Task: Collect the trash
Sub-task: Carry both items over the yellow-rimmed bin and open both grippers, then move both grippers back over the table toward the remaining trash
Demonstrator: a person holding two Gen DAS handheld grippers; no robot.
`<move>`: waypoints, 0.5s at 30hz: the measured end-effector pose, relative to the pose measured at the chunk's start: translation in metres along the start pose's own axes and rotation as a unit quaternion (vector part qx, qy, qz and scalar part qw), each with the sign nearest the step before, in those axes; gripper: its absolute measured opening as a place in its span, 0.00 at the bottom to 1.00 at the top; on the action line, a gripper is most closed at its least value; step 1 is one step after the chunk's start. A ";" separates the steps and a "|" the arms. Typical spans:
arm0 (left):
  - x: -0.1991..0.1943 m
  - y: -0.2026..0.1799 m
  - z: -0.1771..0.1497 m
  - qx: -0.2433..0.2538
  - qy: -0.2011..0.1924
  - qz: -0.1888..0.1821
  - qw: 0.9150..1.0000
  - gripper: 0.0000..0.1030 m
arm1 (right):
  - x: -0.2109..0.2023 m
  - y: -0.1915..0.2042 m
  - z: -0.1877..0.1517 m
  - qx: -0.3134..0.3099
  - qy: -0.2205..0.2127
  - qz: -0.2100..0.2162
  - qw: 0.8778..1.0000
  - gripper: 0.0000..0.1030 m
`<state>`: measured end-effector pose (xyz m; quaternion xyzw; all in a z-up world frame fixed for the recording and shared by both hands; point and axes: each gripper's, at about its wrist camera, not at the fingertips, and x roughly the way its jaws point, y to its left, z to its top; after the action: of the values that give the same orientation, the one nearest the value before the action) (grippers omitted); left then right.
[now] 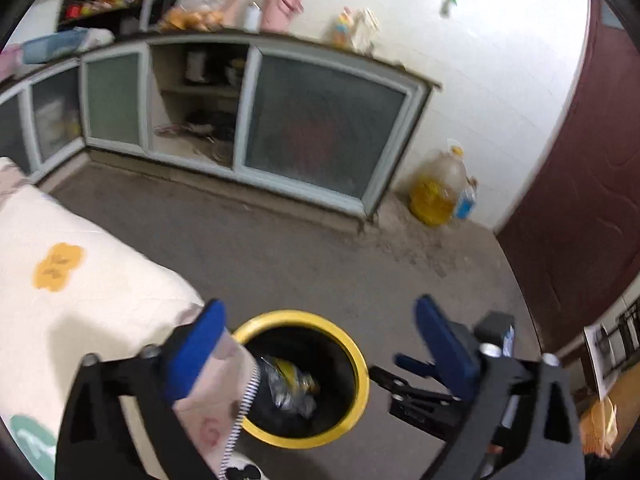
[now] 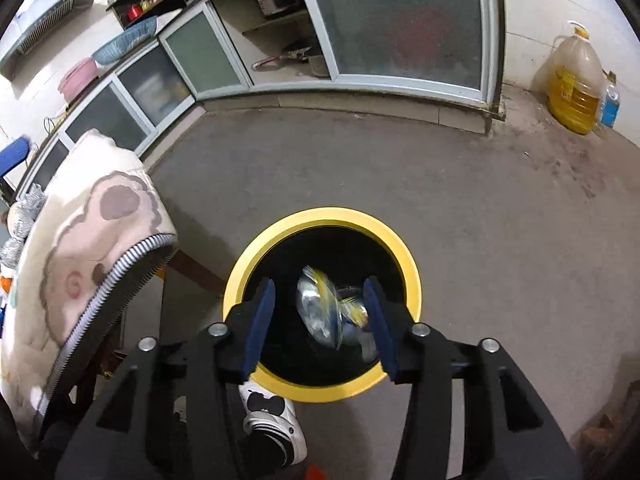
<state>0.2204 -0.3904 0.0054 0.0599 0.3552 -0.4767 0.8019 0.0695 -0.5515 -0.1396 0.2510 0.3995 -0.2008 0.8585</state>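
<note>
Blue-padded jaws of the right gripper (image 2: 320,328) are standing apart over a yellow-rimmed bin (image 2: 244,276), low centre of frame — a crinkled clear-and-yellow wrapper (image 2: 320,308) is lying loose between them, inside the black liner. The left gripper (image 1: 316,340) is gaping wide and empty above the same bin — a quilted cover (image 2: 80,248) is hanging at left.
</note>
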 end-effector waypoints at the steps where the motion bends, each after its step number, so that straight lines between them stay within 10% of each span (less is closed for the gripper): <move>1: -0.008 0.002 0.000 -0.001 -0.009 0.003 1.000 0.92 | -0.006 0.000 -0.002 -0.001 -0.006 -0.003 1.000 0.47; 4: -0.045 0.011 -0.001 -0.007 -0.041 0.033 0.999 0.92 | -0.031 0.001 -0.002 -0.009 -0.035 -0.005 0.999 0.66; 15: -0.196 0.084 -0.065 -0.068 -0.102 0.177 0.977 0.92 | -0.116 0.097 0.001 -0.133 -0.140 0.064 0.979 0.82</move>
<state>0.1977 -0.1759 0.0597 0.0179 0.2867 -0.3058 0.9078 0.0537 -0.4581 -0.0216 0.1287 0.2815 -0.1232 0.9429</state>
